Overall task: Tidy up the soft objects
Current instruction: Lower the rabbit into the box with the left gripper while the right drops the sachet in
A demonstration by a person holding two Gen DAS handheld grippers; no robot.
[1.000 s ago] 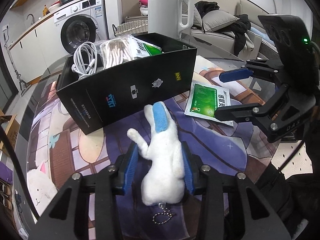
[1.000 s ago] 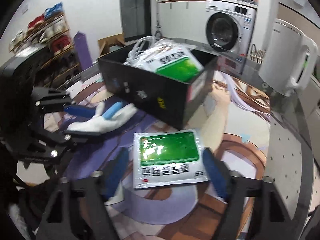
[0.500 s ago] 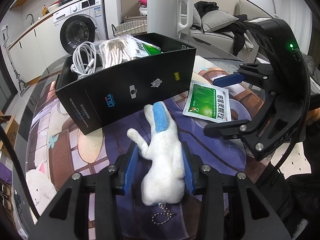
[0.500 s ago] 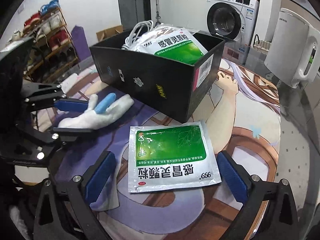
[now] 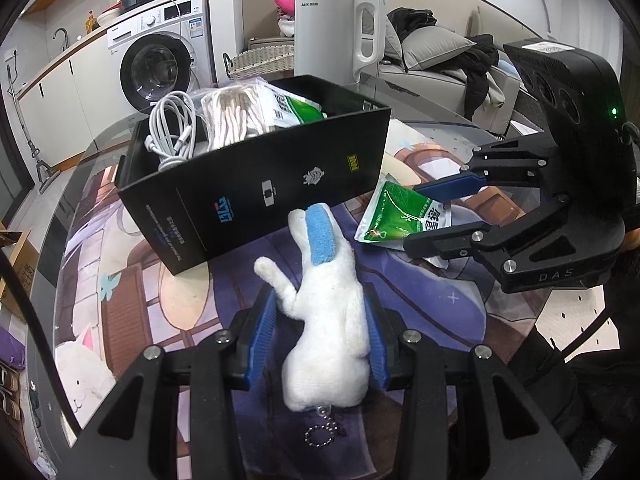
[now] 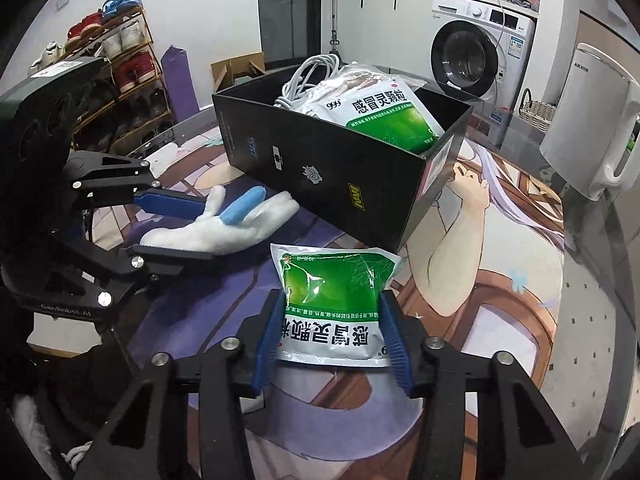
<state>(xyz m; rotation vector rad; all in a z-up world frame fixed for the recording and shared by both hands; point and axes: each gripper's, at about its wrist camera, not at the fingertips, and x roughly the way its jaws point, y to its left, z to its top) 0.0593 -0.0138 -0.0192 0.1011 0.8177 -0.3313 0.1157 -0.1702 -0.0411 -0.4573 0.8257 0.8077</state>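
My left gripper is shut on a white plush toy with a blue ear, which lies on the printed mat just in front of the black box. My right gripper has its jaws closing on a green-and-white pouch. Both blue pads press its sides and the pouch bulges upward, its far end near the box corner. In the box lie a white cable, a clear bag of pale sticks and another green pouch. In the right wrist view the left gripper holds the toy.
A white kettle stands behind the box on the glass table, seen at the right edge as well. A washing machine, a wicker basket and a shoe rack stand beyond the table.
The right gripper's jaws, wide apart around the flat pouch before, have closed onto its sides, and the pouch has buckled up. The left gripper and the toy have not moved.
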